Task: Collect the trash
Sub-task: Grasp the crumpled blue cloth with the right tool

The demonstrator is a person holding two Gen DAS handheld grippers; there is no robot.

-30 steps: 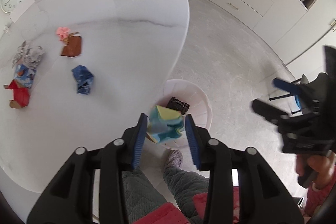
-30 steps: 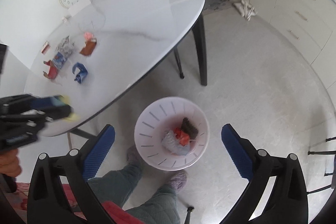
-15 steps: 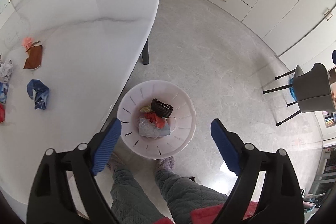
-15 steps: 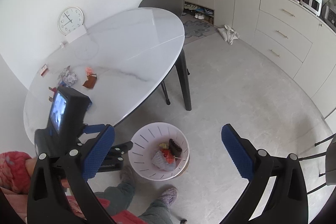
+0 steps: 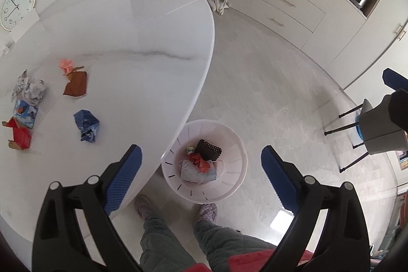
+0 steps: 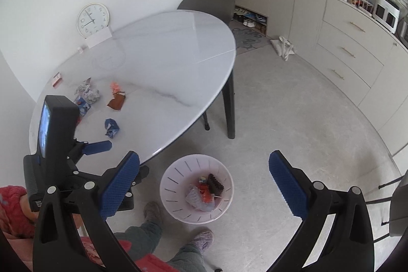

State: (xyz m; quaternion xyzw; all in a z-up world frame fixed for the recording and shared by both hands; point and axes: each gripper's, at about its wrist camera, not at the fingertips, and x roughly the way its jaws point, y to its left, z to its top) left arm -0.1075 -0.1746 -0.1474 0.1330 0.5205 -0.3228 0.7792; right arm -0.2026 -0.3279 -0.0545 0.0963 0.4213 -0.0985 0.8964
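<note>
1. The left gripper (image 5: 201, 165) hangs above the floor at the table's edge. Its jaws have just been opening and now stand wide apart, with nothing between the blue ribbed pads (image 5: 123, 182).
2. The right gripper (image 6: 204, 182) is likewise spread wide and holds nothing. Its blue pads (image 6: 287, 186) frame the floor at the lower centre of the right wrist view.
3. The round pale pink slotted waste basket (image 5: 230, 185) stands on the grey floor, just beside the table edge, at the lower centre of both views.
4. Inside the basket lie a black perforated piece (image 5: 207, 148), red-orange crumpled wrappers (image 5: 199, 161), a grey crumpled bag (image 5: 190, 171) and a small yellow-and-blue scrap (image 5: 190, 149).
5. The white marble-look oval table (image 5: 142, 68) fills the upper left of the left wrist view.
6. Trash on the table, left part of the frame:
   - a crumpled blue wrapper (image 5: 86, 129), nearest the basket;
   - a brown folded paper (image 5: 76, 84) touching a pink scrap (image 5: 65, 64);
   - a grey crumpled newspaper ball (image 5: 29, 91);
   - a blue printed packet (image 5: 25, 114);
   - a red crumpled wrapper (image 5: 19, 137).
7. A round white wall clock (image 5: 16, 7) leans at the table's far edge, upper left.
8. The person's legs in grey quilted trousers (image 5: 163, 244) and slippers (image 5: 207, 212) stand below the basket.
</note>
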